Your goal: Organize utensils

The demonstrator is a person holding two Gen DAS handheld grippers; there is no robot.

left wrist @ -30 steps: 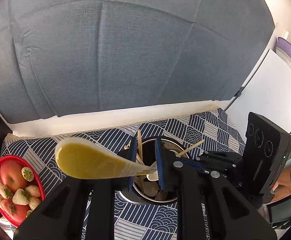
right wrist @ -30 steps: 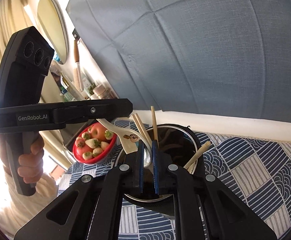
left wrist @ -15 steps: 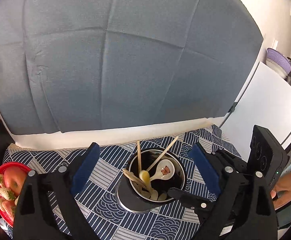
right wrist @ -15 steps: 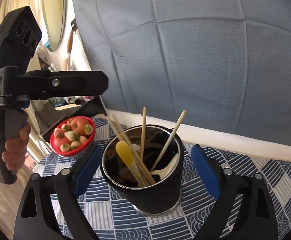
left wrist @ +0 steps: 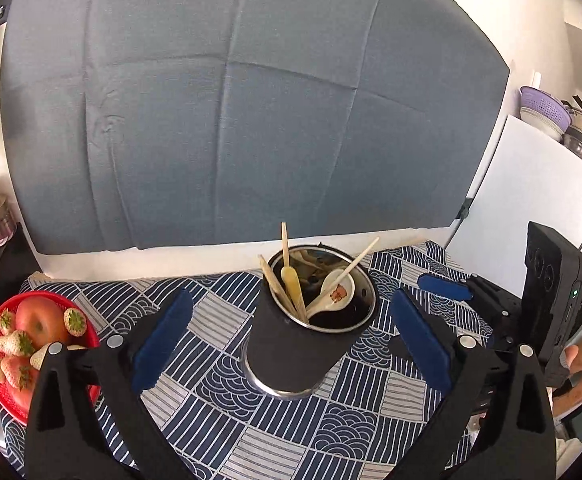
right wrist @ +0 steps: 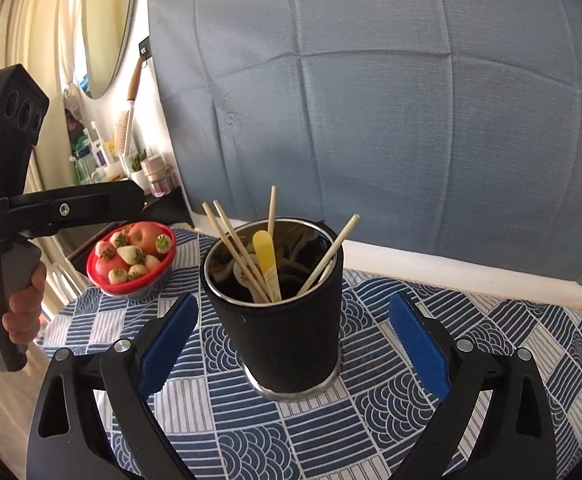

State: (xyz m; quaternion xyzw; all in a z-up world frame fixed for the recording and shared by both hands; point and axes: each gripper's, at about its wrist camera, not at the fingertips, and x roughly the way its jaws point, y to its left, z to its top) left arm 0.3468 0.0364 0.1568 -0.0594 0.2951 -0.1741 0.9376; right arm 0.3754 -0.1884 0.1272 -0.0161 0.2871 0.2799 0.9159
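Part of a white label shows on the side of your left claw (right wrist: 103, 208) in the right wrist view; its letters are cut off at the edge and too small to read. A small cartoon animal is printed in the bowl of the white spoon (left wrist: 333, 290).

The cup (right wrist: 287, 320) is a round steel tumbler in a matte black sleeve, upright on the surface (right wrist: 491, 344). In it stand four pale wooden chopsticks (right wrist: 235, 254), a yellow plastic spoon (right wrist: 267, 258) and the white spoon, all leaning on the rim.

Your left claw (left wrist: 291, 344) and your right claw (right wrist: 291, 344) have just been opening, the left a little further and the right more so. Both now stand spread wide, blue pads (left wrist: 161, 338) clear on either side of the cup, gripping nothing.

The surface wears a navy and white cloth of stripes and wave scales. A red bowl (right wrist: 111, 288) of an apple and pale strawberries sits to the left, well apart from the cup. Behind hangs creased grey-blue fabric (left wrist: 251, 120). An oval mirror (right wrist: 107, 24), a hairbrush and jars fill the left wall; a lilac colander (left wrist: 543, 106) sits on a white cabinet at right.
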